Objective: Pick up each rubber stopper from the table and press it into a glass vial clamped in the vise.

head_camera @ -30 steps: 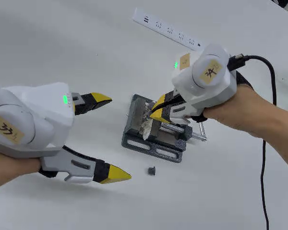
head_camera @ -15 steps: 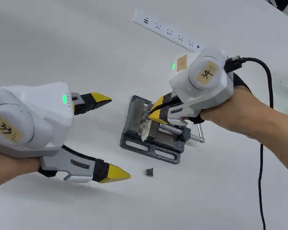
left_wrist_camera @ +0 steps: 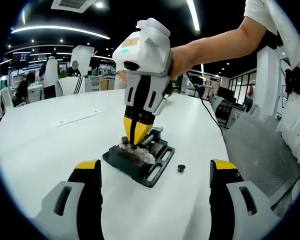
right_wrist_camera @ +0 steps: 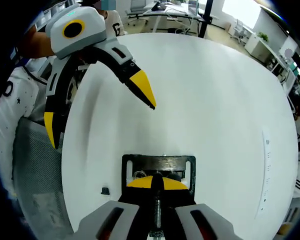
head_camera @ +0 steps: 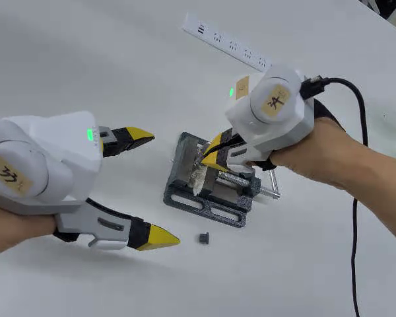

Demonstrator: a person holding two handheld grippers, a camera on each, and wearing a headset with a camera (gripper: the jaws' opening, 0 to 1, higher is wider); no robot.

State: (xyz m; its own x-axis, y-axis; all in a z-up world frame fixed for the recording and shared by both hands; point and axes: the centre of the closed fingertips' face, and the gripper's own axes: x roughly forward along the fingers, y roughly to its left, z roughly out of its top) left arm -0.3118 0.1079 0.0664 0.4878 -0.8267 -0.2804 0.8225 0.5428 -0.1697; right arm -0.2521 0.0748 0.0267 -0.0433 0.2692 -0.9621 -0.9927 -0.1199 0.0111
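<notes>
right gripper (head_camera: 210,157): fingers (head_camera: 216,145) closed over vise (head_camera: 211,201) | left gripper (right_wrist_camera: 102,125): spread | labels (head_camera: 11,177): unreadable

a small black rubber stopper (head_camera: 204,238) lies loose on the white table (head_camera: 86,66). in the head view it is near the vise (head_camera: 204,203), at its 6 o'clock, and not touching it. the vise is small and dark grey and sits flat on a slotted base plate. its screw and silver handle point toward 4 o'clock. pale glass vials (head_camera: 199,177) stand clamped between its plates, but their number is unclear. in the left gripper view a second dark stopper (left_wrist_camera: 124,140) appears to cap one vial.
</notes>
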